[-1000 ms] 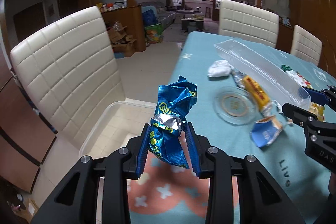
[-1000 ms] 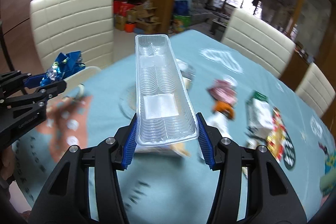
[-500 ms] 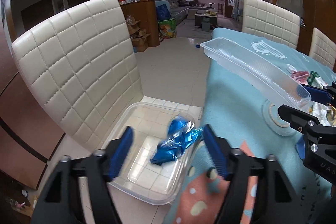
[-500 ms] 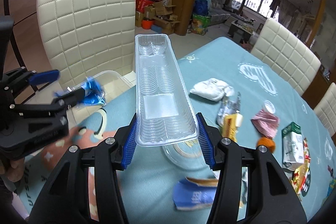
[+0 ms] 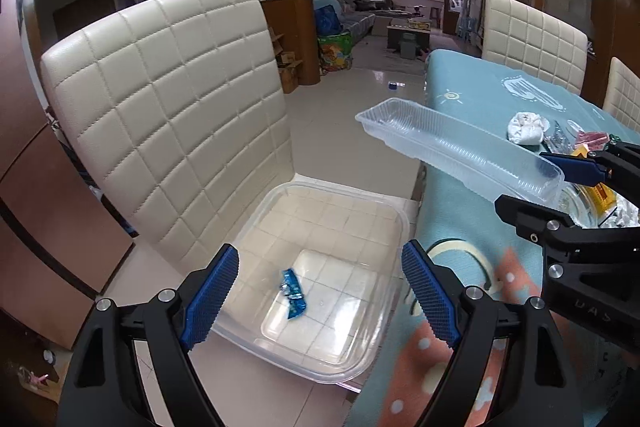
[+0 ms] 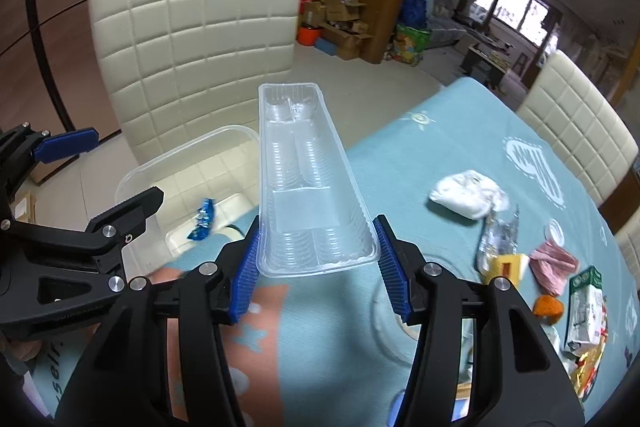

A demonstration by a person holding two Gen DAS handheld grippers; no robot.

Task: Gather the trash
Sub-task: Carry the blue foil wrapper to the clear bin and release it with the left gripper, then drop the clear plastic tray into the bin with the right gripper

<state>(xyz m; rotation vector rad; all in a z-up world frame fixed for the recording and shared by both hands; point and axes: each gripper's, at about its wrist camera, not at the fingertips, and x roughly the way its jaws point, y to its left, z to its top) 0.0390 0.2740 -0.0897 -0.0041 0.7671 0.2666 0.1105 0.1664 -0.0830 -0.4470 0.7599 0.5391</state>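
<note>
- Table (image 6: pixel 452 147) with teal cloth filled the right side of both views; a coral patch with white dots sat at its near edge.
- Cream quilted chair (image 5: pixel 168 99) stood at the table's left edge, backrest upright.
- Clear plastic bin (image 5: pixel 394 223) sat on the chair seat, just beside the table edge, top open.
- Left gripper (image 5: pixel 320 291) hovered over the bin, blue-padded fingers (image 5: pixel 210 293) spread wide, nothing between them.
- Right gripper (image 6: pixel 318 263) was clamped on the near end of a long clear plastic tray (image 6: pixel 300 163); the tray stuck out forward, its far end over the bin's edge in the right wrist view.
- In the left wrist view the same tray (image 5: pixel 452 143) hung above the table edge, tilted, not touching the bin.
- White crumpled wad (image 6: pixel 470 193) lay on the cloth, well apart from the bin.
- Green-and-white carton (image 6: pixel 584 307) lay at the table's right side, near an orange scrap (image 6: pixel 548 307) and a pink wrapper (image 6: pixel 554 263).
- Yellow packet (image 6: pixel 510 263) lay next to a crinkled clear wrapper (image 6: pixel 498 235).
- Blue crumpled wrapper (image 5: pixel 293 293) lay on the bin floor, alone, below the left gripper's gap.
</note>
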